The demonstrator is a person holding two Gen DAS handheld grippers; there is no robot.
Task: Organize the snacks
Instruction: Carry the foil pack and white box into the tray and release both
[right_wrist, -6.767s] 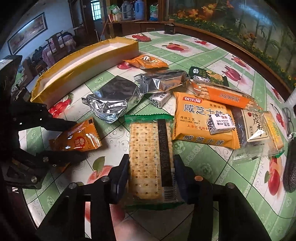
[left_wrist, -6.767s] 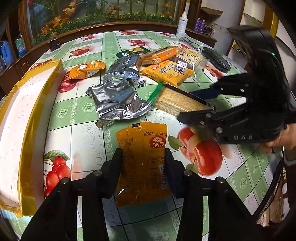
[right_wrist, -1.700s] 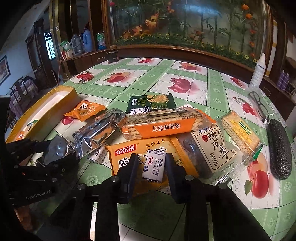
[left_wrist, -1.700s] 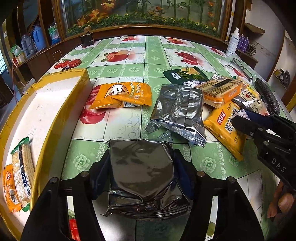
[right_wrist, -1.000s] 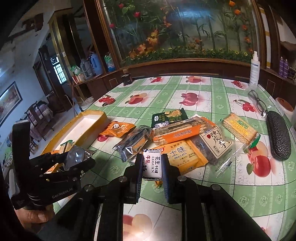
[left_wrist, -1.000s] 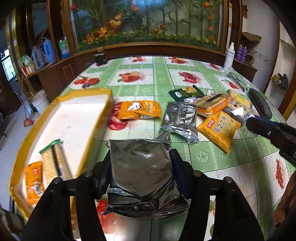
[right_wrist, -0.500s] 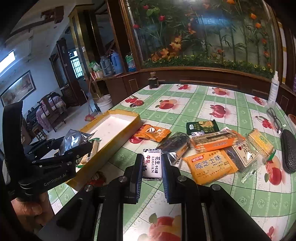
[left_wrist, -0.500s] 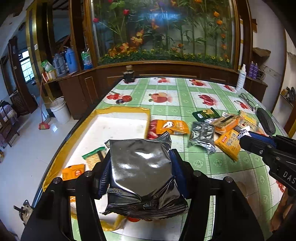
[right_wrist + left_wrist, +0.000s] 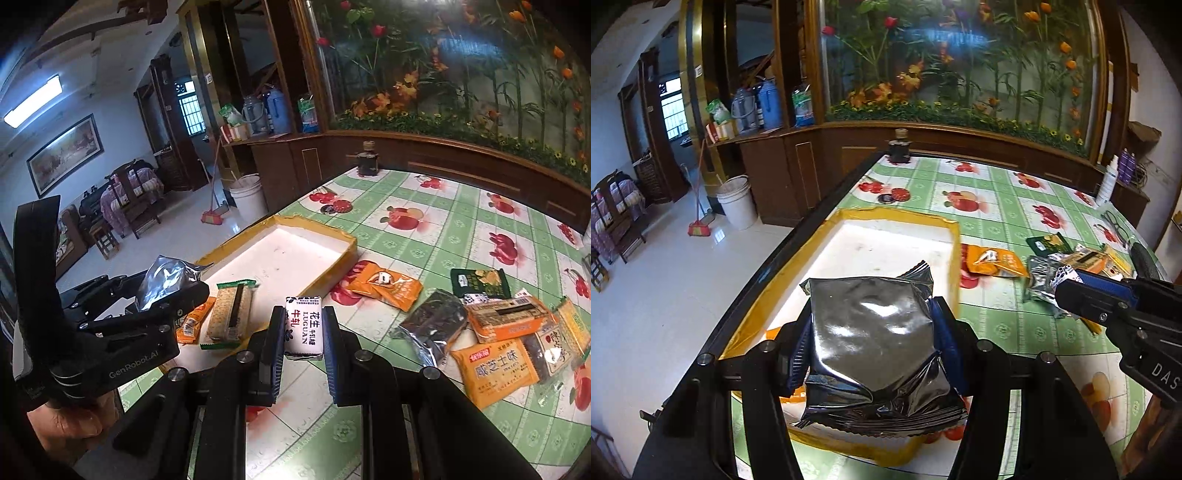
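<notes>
My left gripper (image 9: 871,317) is shut on a crumpled silver foil snack bag (image 9: 873,343), held in the air over the near end of the yellow-rimmed white tray (image 9: 955,236). In the right wrist view the same silver bag (image 9: 166,275) shows in the left gripper (image 9: 177,291) at left. My right gripper (image 9: 303,325) is shut on a small white nougat candy pack (image 9: 303,326) above the table beside the tray (image 9: 343,243). A cracker pack (image 9: 231,314) and an orange packet (image 9: 190,325) lie in the tray.
Loose snacks lie on the green fruit-print tablecloth (image 9: 424,229) to the right: an orange bag (image 9: 388,286), a second silver bag (image 9: 432,321), a dark green pack (image 9: 480,282), several orange and clear packs (image 9: 495,365). A dark bottle (image 9: 367,158) stands at the far table edge. A person's hand (image 9: 70,417) holds the left gripper.
Both grippers have swung left and risen a little, each with its snack; the tray now lies under the silver bag and the loose snacks have slid to the right.
</notes>
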